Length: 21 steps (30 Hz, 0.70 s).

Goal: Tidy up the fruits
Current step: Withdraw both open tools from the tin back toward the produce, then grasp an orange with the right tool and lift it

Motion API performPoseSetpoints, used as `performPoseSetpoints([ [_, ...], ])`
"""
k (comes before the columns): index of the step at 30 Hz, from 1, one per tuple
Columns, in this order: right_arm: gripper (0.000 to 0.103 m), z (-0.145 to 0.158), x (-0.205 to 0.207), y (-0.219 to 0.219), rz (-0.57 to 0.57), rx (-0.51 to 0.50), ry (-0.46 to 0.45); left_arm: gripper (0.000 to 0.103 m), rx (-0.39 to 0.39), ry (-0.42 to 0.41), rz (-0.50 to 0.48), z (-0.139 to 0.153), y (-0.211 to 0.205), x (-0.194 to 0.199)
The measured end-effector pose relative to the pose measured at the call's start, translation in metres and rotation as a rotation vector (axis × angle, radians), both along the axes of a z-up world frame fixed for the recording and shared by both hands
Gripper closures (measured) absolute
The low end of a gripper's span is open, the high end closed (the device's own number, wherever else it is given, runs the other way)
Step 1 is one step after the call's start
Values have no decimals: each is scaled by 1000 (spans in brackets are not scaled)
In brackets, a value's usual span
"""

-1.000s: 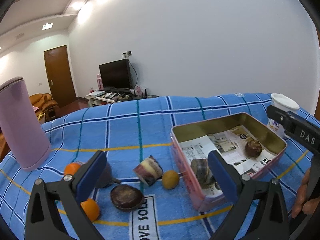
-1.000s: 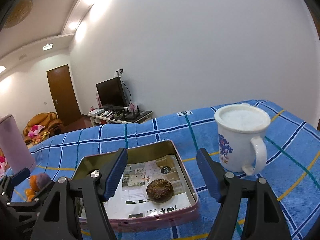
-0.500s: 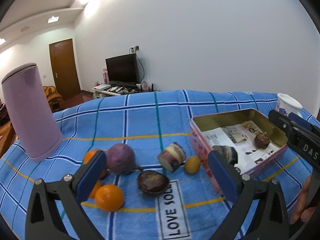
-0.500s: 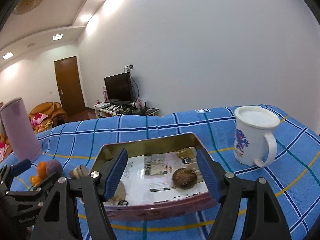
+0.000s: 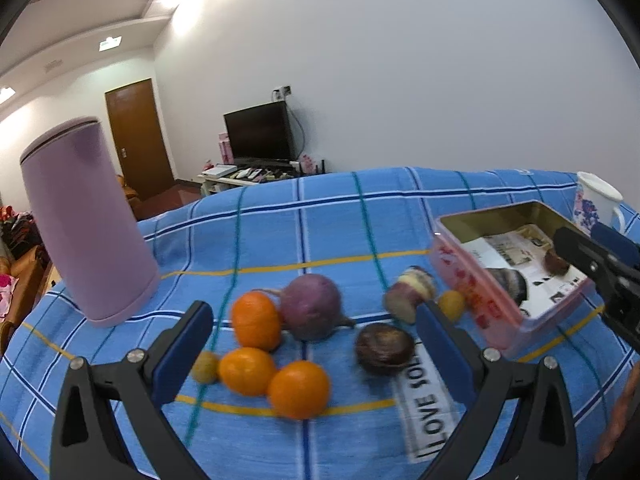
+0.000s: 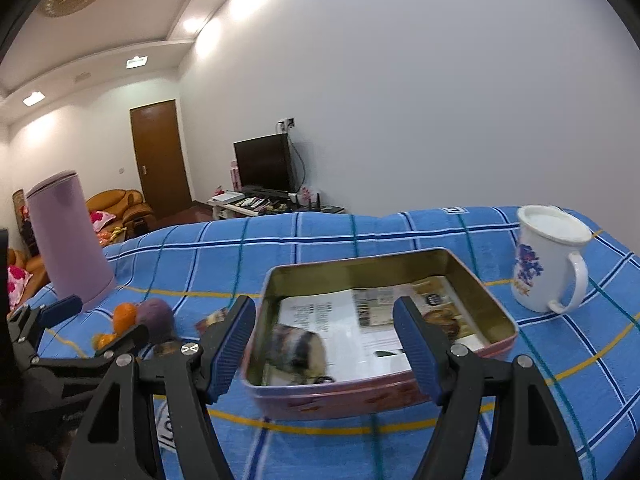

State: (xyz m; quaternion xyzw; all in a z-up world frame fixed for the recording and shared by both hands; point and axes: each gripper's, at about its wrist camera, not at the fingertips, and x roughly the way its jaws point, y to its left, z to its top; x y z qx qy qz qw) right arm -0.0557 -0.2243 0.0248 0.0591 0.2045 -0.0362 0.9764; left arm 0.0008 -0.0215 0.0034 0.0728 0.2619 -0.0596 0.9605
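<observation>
Three oranges [image 5: 298, 389], a purple round fruit [image 5: 311, 306], a dark brown fruit [image 5: 384, 348], a cut chunk [image 5: 410, 294] and two small yellow fruits [image 5: 451, 304] lie on the blue checked cloth. My left gripper [image 5: 314, 312] hangs open over this cluster, holding nothing. To the right stands the pink tin [image 5: 512, 320], lined with newspaper. It holds a dark banded chunk [image 6: 298, 350] and a brown fruit [image 5: 558, 262]. My right gripper [image 6: 324, 312] is open and empty in front of the tin [image 6: 340, 396].
A tall lilac tumbler [image 5: 86, 220] stands at the left of the cloth. A white mug [image 6: 548, 260] with a blue pattern stands right of the tin. A "LOVE SOL" label [image 5: 430, 412] is sewn on the cloth. Behind are a TV, a door and a sofa.
Both grippers have slid left. In the left wrist view the fruit cluster has come between the fingers and the tin has gone right. In the right wrist view the tin is centred and the mug further right.
</observation>
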Motion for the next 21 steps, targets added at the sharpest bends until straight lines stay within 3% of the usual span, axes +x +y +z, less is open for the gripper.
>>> performPoseSetpoints([
  [12, 30, -7, 11, 61, 137, -11, 70, 0, -68, 54, 134, 0, 75, 26],
  [21, 31, -16, 27, 119, 326, -46, 150, 0, -73, 106, 257, -1, 134, 41],
])
